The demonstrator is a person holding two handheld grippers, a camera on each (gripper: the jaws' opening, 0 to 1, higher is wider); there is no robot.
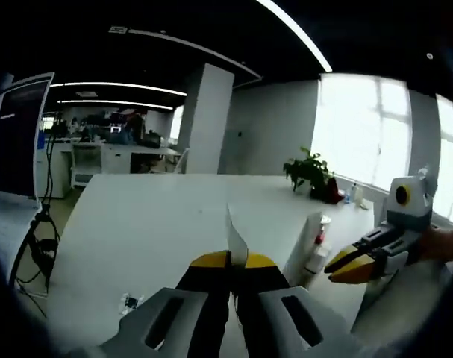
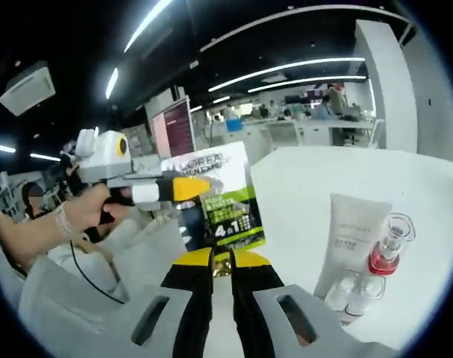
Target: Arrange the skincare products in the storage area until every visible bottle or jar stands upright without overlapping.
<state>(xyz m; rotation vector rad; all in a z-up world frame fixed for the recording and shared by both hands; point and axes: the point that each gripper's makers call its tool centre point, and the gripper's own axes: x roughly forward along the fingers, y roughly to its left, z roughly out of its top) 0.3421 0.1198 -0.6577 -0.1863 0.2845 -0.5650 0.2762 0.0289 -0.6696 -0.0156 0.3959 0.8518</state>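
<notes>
Both claws pinch the same flat L'Oréal sachet. The right claw has its yellow tips pressed together on the packet's lower edge, holding it upright just ahead of its jaws. The left claw comes in from the left of the right gripper view and clamps the upper left corner, probably to steady the floppy pack. In the left gripper view, the left claw is pressed shut on the sachet, seen edge-on as a thin sliver. The right claw enters from the right there. Right of the right claw, on the white counter, stand a white tube, a clear red-banded bottle and two small vials, upright and close together.
</notes>
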